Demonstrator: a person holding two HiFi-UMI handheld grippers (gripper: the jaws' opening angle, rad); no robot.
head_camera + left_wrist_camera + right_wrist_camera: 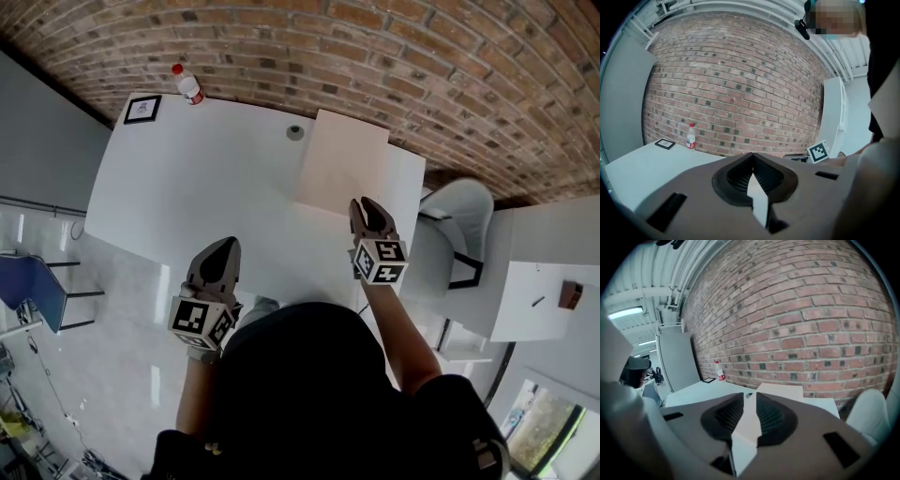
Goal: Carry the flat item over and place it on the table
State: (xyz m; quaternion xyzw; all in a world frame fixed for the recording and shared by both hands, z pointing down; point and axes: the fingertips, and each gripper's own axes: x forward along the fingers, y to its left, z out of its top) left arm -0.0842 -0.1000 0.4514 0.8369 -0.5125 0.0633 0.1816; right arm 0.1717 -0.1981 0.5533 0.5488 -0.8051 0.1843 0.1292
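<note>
The flat item (342, 161) is a pale beige board lying on the far right part of the white table (187, 187). My right gripper (368, 208) sits at the board's near edge, shut on it. In the right gripper view the flat item (780, 391) runs from between the jaws out towards the brick wall, with the right gripper (750, 397) clamped on its edge. My left gripper (223, 246) hovers over the table's near edge, to the left of the board and apart from it. In its own view the left gripper (752, 157) is shut, tips touching, with nothing held.
A plastic bottle (188, 84) with a red cap and a black-framed card (142, 109) stand at the table's far left by the brick wall. A small grey round thing (295, 132) lies left of the board. A white chair (459, 225) stands to the right of the table.
</note>
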